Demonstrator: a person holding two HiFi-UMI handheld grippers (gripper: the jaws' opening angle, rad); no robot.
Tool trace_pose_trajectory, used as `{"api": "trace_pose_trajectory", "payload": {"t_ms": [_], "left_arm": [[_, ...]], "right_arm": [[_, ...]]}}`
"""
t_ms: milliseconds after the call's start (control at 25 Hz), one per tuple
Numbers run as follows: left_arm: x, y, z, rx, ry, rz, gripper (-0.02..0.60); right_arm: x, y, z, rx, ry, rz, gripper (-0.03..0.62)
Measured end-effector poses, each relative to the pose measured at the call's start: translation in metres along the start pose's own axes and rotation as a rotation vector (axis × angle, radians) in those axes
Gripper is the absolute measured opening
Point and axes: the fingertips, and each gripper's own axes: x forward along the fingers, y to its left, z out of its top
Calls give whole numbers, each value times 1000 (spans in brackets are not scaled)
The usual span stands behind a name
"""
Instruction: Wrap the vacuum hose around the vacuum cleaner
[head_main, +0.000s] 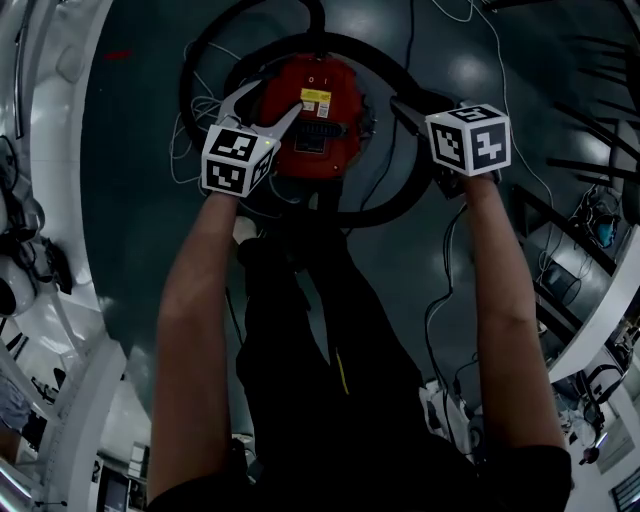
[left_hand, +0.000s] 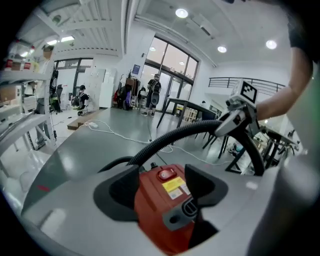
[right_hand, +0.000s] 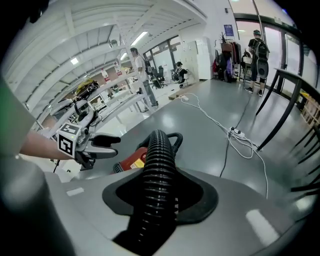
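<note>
A red vacuum cleaner (head_main: 315, 115) stands on the grey floor, with its black ribbed hose (head_main: 385, 210) curving round it in a loop. My left gripper (head_main: 275, 100) hangs over the cleaner's left top. In the left gripper view its jaws stand wide on either side of the red body (left_hand: 165, 200), with no pad pressing on it; it is open. At the right of the loop my right gripper (head_main: 405, 110) is shut on the hose. In the right gripper view the hose (right_hand: 159, 165) runs up between the jaws toward the cleaner (right_hand: 131, 160), and the left gripper (right_hand: 107, 146) shows beside it.
White cables (head_main: 190, 150) lie on the floor left of the cleaner, and another cable with a power strip (right_hand: 235, 132) runs off to the right. Black table legs (right_hand: 285, 100) stand at the right. People (left_hand: 155, 92) are far back by the glass doors.
</note>
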Motion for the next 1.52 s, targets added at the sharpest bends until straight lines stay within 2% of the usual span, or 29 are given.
{"api": "trace_pose_trajectory", "payload": {"t_ms": [360,720,1000,1160,1320,1520], "left_arm": [[16,15,3,63,55,40,296],[22,38,9,125,82,105,310],[43,27,32,201,77,37,310],[57,11,48,304,71,-35,310],[66,4,57,377,73,-69,310],[79,-2,56,475,122,-116,310]], "right_arm": [[-31,-14,11,-57,-46,55,166],[-53,-15,15,-121,-32,131,166],[-52,0,11,-119,-28,156,166],[-51,5,9,-109,-33,163,166],[-51,11,4,-102,-35,174,166],[-48,15,-7,-108,-33,204,166]]}}
